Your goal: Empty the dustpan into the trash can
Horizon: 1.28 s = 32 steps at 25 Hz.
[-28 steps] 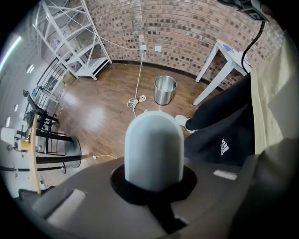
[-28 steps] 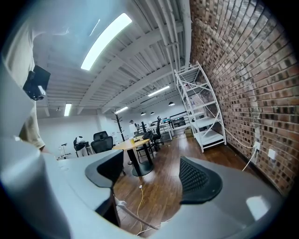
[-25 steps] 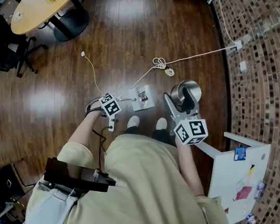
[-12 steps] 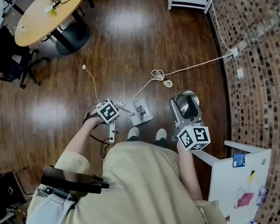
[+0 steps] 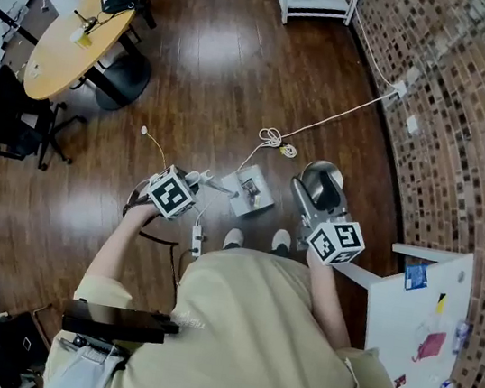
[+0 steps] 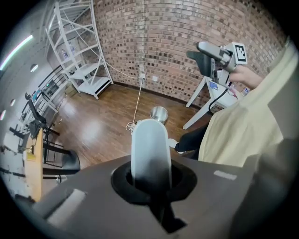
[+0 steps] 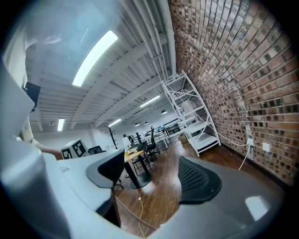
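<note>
Left tongs together, clamped on pale handle of dustpan. Head view: dustpan at 9 o'clock of silver trash can, near but not over it, at 12 o'clock of person's shoes. Trash can upright on wood floor. Right tongs apart, nothing between them, at 6 o'clock of trash can. White cable runs from brick wall across floor, coiled at 10 o'clock of trash can.
</note>
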Available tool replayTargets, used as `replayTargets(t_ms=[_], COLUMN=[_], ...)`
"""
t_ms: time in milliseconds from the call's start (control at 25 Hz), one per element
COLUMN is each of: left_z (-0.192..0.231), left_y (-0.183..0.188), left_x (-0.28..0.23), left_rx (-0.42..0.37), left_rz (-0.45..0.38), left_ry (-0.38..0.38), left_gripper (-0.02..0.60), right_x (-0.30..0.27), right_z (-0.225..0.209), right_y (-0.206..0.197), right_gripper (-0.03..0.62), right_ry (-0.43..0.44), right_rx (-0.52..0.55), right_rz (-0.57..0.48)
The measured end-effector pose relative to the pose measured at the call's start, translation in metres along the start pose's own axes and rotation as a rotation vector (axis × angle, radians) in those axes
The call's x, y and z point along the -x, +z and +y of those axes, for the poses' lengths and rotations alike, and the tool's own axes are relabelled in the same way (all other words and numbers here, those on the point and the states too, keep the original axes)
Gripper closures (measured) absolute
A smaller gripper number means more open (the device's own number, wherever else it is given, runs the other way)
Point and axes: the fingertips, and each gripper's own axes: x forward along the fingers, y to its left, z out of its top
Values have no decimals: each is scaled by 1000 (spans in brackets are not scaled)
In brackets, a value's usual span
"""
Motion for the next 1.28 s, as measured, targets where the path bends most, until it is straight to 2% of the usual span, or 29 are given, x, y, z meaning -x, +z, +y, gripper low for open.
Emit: replayTargets(t_ms=[160,280,480,640,1000,1280], left_z=[5,2,18,20,19,8], left_y=[18,40,60,84,129,174], left_x=[47,77,123,152,168,160], left_rx=[-63,-57,-63,-95,-190,-308], left_rz=[-16,-53,-47,-80,-82,-85], left_ry=[1,-35,-27,-44,-85,-116], left_gripper=[581,581,581,581,581,581], right_x=[6,15,25,32,64,104], right_z=[-7,-14,-18,-25,-39,-55], right_y=[7,12,18,21,39,45], right_gripper=[244,244,244,244,244,244], right_ry=[-14,-30,-55,-79,-164,-270], right_rx=[-12,-27,-41,-50,-33,-48], right_rz=[-22,-31,-59,-76,-123,-171])
